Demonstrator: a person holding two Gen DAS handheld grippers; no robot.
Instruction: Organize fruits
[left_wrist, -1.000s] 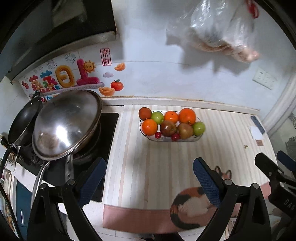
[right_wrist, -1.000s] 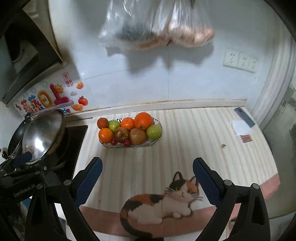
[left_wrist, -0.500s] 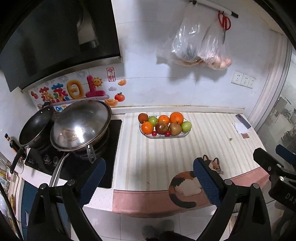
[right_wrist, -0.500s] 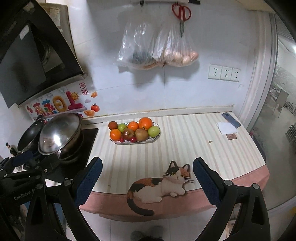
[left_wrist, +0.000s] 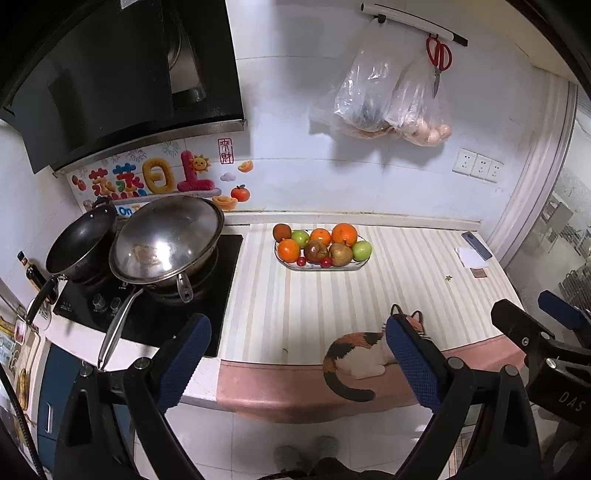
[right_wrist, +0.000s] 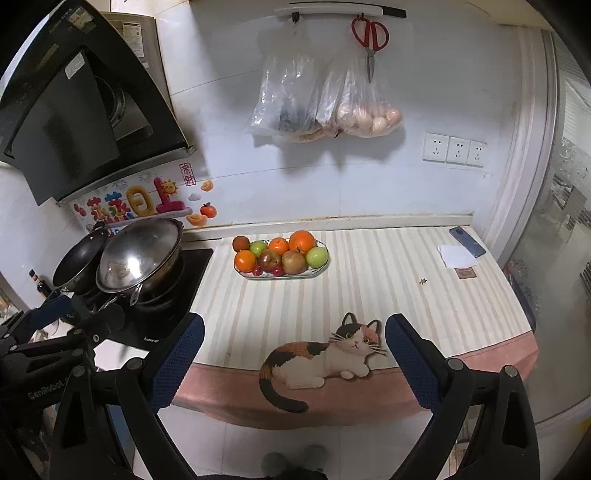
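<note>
— While your left tongs (left_wrist: 295, 354) and right tongs (right_wrist: 293, 354) gape empty, where's the fruit?
— Mid-frame, in the dish (left_wrist: 320, 266) on the table (left_wrist: 295, 306); only your right view shows the cat's face (right_wrist: 354, 334).

This is a home kitchen. A black range hood (left_wrist: 122, 74) hangs over a hob (left_wrist: 155, 306) carrying a steel wok (left_wrist: 166, 240) and a dark pan (left_wrist: 79, 245). Red scissors (right_wrist: 370, 37) and plastic bags (right_wrist: 321, 103) hang on the tiled wall above a striped surface (right_wrist: 388, 291) with a fruit plate (right_wrist: 282, 275).

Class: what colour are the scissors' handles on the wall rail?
Red; the scissors show best in the right wrist view.
</note>
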